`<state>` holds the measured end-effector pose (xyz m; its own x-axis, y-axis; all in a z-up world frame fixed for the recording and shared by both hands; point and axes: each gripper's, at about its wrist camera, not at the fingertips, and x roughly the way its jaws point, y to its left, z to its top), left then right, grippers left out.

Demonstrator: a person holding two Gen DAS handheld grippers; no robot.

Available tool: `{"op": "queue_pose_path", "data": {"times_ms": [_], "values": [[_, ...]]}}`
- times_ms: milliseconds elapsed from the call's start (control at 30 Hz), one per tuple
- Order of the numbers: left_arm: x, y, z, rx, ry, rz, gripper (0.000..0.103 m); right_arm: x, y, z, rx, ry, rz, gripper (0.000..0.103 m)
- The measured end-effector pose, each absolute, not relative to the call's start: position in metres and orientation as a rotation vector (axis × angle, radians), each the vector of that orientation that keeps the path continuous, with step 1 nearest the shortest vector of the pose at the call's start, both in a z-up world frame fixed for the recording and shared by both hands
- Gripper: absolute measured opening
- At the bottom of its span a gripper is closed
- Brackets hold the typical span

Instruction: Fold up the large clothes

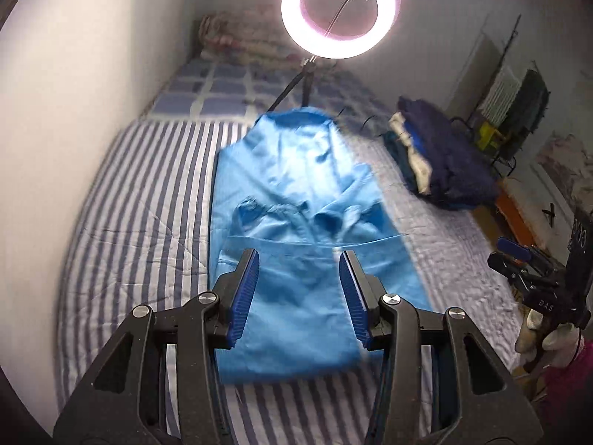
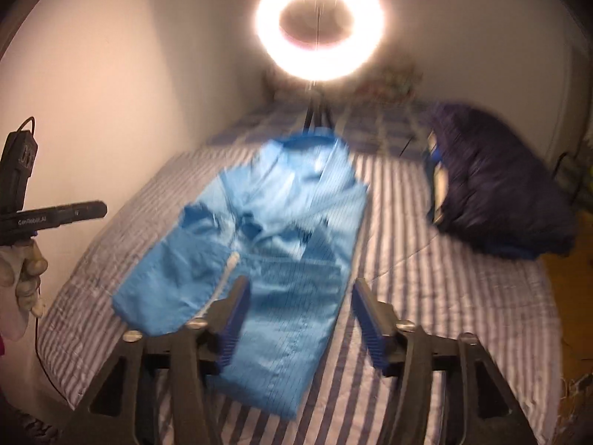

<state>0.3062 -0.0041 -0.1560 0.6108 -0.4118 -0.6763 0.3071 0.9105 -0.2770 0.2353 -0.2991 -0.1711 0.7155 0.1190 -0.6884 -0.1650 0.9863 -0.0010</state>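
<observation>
The blue garment [image 1: 296,200] is lying on the striped bed [image 1: 148,193], narrowed with its sides folded in, still full length. Both claws, left claw [image 1: 298,289] and right claw [image 2: 300,319], are hanging spread and empty above it; crosswise folds are likely remaining.

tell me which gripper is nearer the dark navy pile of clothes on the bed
Right. The right gripper hangs over the blue garment's near end, on the side where the navy pile lies; the left gripper is farther across the garment.
</observation>
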Motion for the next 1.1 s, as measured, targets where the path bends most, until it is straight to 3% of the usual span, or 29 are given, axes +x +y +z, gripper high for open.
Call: {"op": "queue_pose_path", "data": {"times_ms": [133, 200, 333, 400, 767, 933, 1000, 1100], "values": [[0.271, -0.004, -0.115, -0.135, 0.773, -0.409, 0.046, 0.189, -0.299, -0.129, -0.037, 0.705, 0.151, 0.073], [0.248, -0.001, -0.093, -0.179, 0.738, -0.454, 0.046, 0.169, -0.298, -0.112, -0.078, 0.701, 0.131, 0.085], [0.205, -0.006, -0.061, -0.149, 0.685, -0.489, 0.046, 0.12, -0.276, -0.076, -0.238, 0.663, -0.008, 0.09], [0.188, -0.009, -0.05, -0.146, 0.674, -0.51, 0.046, 0.097, -0.268, -0.059, -0.235, 0.621, -0.04, 0.102], [0.158, -0.014, -0.017, -0.111, 0.652, -0.504, 0.046, 0.054, -0.26, 0.0, -0.102, 0.51, -0.061, 0.103], [0.202, -0.004, -0.025, -0.147, 0.686, -0.492, 0.047, 0.094, -0.27, -0.002, -0.1, 0.531, -0.046, 0.103], [0.233, 0.002, -0.034, -0.169, 0.718, -0.5, 0.059, 0.118, -0.277, -0.01, -0.096, 0.553, -0.039, 0.103], [0.286, 0.007, -0.053, -0.2, 0.764, -0.511, 0.059, 0.166, -0.293, -0.028, -0.06, 0.593, 0.005, 0.103]]}}
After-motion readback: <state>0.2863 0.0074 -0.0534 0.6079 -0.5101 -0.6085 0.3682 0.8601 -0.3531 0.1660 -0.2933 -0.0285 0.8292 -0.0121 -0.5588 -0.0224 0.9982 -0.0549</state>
